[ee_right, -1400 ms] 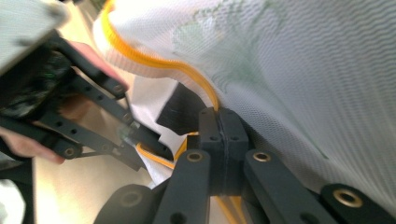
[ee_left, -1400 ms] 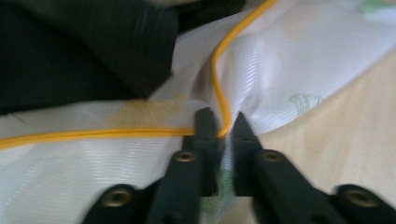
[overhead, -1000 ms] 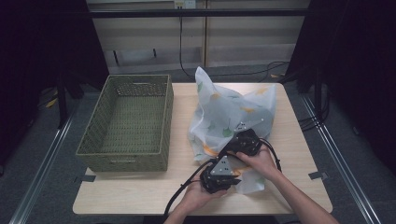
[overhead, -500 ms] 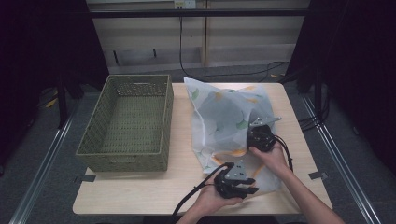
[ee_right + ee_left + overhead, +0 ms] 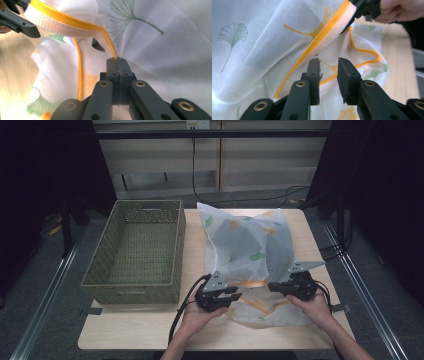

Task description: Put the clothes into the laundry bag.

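No brand, label or writing can be read on anything in front of you. The mesh bag [image 5: 250, 255] is white and see-through, printed with green and yellow fan-shaped leaves, and a bright orange band [image 5: 322, 37] edges its mouth. It lies on the right half of the worktop [image 5: 150, 335], just beside the green woven basket [image 5: 135, 252], with its far part puffed up and its near end spread flat towards you.

Your right tongs [image 5: 274, 286] are pressed together on the orange band, which runs straight up out of the pads in the right gripper view [image 5: 117, 61]. Your left tongs [image 5: 234, 296] stand a little apart: their jaws have just been closing, yet in the left gripper view [image 5: 329, 72] a gap shows between the pads, with only loose mesh behind it and the orange band passing just beside the left jaw, not pinched. Both tongs sit at the bag's near end, facing one another across the mouth.
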Available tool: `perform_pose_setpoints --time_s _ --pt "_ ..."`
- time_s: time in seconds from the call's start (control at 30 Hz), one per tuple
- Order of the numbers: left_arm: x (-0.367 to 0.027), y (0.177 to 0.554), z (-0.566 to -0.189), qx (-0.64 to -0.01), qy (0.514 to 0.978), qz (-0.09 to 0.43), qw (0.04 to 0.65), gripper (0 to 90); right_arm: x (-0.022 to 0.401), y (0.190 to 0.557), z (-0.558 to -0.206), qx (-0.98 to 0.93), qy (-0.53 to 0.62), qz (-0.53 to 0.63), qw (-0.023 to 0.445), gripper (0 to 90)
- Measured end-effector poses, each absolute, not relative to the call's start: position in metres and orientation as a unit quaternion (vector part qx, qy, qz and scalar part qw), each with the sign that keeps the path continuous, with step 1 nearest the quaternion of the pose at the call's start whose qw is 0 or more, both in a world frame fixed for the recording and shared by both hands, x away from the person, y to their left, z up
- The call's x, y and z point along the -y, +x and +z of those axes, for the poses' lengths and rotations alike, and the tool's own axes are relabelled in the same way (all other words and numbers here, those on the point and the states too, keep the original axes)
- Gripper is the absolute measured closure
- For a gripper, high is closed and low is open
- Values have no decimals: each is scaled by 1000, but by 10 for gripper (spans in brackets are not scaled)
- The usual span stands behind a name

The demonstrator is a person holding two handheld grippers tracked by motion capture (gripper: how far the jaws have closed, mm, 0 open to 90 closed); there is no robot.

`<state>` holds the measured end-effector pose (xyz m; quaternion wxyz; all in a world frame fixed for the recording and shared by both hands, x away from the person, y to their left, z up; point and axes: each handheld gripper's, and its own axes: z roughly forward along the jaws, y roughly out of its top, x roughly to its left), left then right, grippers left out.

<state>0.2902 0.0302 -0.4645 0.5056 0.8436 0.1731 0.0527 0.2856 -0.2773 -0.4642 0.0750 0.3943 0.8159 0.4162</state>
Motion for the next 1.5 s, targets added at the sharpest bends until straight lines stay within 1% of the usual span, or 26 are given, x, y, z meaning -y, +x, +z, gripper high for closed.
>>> perform_pose_setpoints --time_s 0.03,0.07,0.1,0.17,0.23,0.27,0.3,0.33,0.4,0.43,0.47,0.63,0.7,0.73,0.8,0.9,1.0,1.07,1.1,1.13,1.2,1.33,1.37,1.4,1.43,1.5 --pt "-27 290 -467 -170 843 44 509 676 280 284 -465 -814 396 419 72 900" --pt "-22 291 -471 -149 857 35 491 624 281 283 -465 -815 397 416 73 900" --pt "-18 291 -474 -142 867 27 477 547 283 283 -465 -813 400 416 73 900" --pt "-11 290 -483 -121 885 20 449 438 283 282 -465 -812 400 419 74 900" --pt "-4 289 -492 -112 904 25 411 383 283 282 -466 -812 399 419 74 900" --pt "-2 288 -495 -100 911 25 398 387 282 283 -466 -813 398 418 75 900" --pt "-2 287 -497 -99 915 23 391 493 282 283 -466 -813 398 418 73 900" --pt "-3 286 -497 -97 920 27 379 575 282 283 -466 -813 398 418 73 900" --pt "-8 282 -496 -93 920 32 379 774 283 283 -467 -814 398 416 76 900" --pt "-14 279 -494 -98 912 31 397 864 283 282 -466 -814 399 415 74 900" --pt "-18 277 -492 -100 911 28 400 884 284 280 -466 -815 399 412 79 900" --pt "-44 257 -488 -114 886 6 450 887 294 269 -469 -828 409 374 90 900" --pt "-51 254 -486 -116 882 -5 458 877 301 263 -475 -832 420 350 97 900" --pt "-54 252 -484 -115 873 -19 473 848 305 263 -477 -832 423 346 97 900" --pt "-57 251 -479 -118 869 -15 481 592 314 262 -482 -825 440 344 91 898" --pt "-65 255 -470 -126 855 -5 504 596 315 264 -483 -821 440 355 76 891" --pt "-67 269 -464 -146 847 33 510 695 308 264 -483 -832 419 358 64 886" --pt "-62 280 -468 -150 854 37 496 715 304 264 -484 -838 404 363 54 886" --pt "-56 285 -471 -165 858 51 484 712 301 264 -484 -839 398 368 46 886" --pt "-54 288 -473 -169 859 54 480 686 298 263 -483 -840 392 374 33 886" --pt "-47 295 -480 -173 865 57 467 685 293 261 -483 -846 385 367 39 887" --pt "-42 296 -496 -170 900 84 392 744 291 261 -489 -856 382 347 31 884" --pt "-42 295 -499 -170 905 86 382 762 292 261 -490 -859 382 340 25 878" --pt "-44 295 -500 -175 905 85 379 770 293 261 -490 -856 385 345 22 849" --pt "-47 294 -502 -187 898 82 390 776 294 261 -490 -856 386 343 25 826" --pt "-55 294 -502 -200 895 84 389 787 297 260 -487 -851 386 354 21 769"
